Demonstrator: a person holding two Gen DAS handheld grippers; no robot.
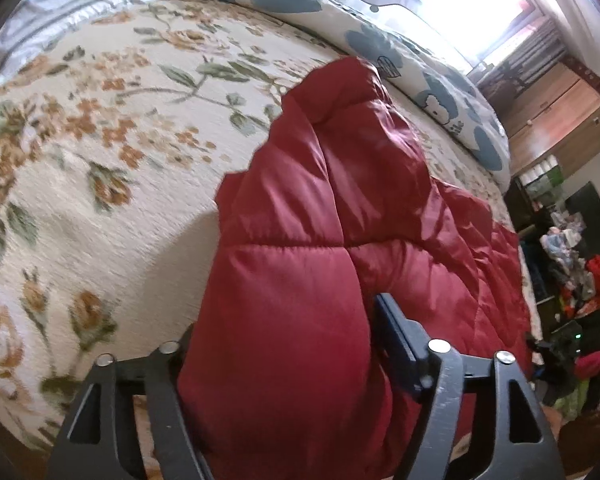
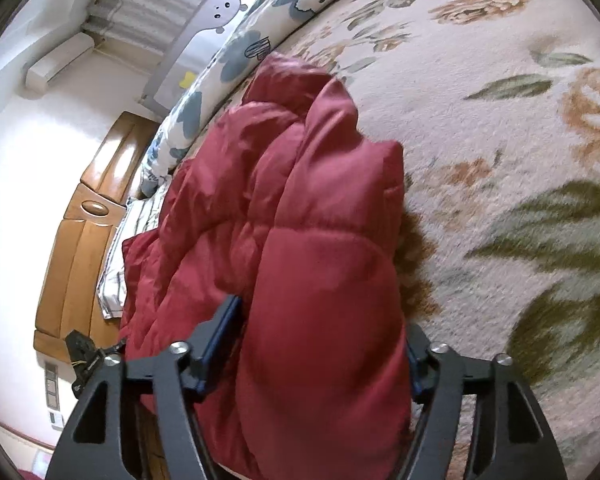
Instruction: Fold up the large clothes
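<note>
the big red puffy jacket (image 1: 332,216) lies on the bed, on top of a cream blanket with flowers (image 1: 100,168). it is bunched up in thick soft folds, and part of it is lifted up toward both cameras.

the left tongs (image 1: 284,340) are squeezed onto a fat fold of the red puffy jacket. the red cloth fills the whole gap between the two black fingers and bulges out over them. one dark blue pad (image 1: 396,340) shows on the right side, pressed against the cloth.

the right tongs (image 2: 324,344) hold another thick fold of the red puffy jacket (image 2: 300,208) the same way. a blue pad (image 2: 220,332) presses on the left side of the fold, and the cloth hides most of the other finger.

past the jacket, a long white quilt with blue shapes (image 1: 380,40) lies along the far edge of the bed. in the right view a wooden headboard (image 2: 84,216) stands at the end of the bed, and a striped pillow (image 2: 116,264) peeks out beside the jacket. the blanket with flowers (image 2: 500,140) spreads out to the right of the jacket.

in the left view a pile of clothes (image 1: 580,296) sits on the floor beside the bed.
</note>
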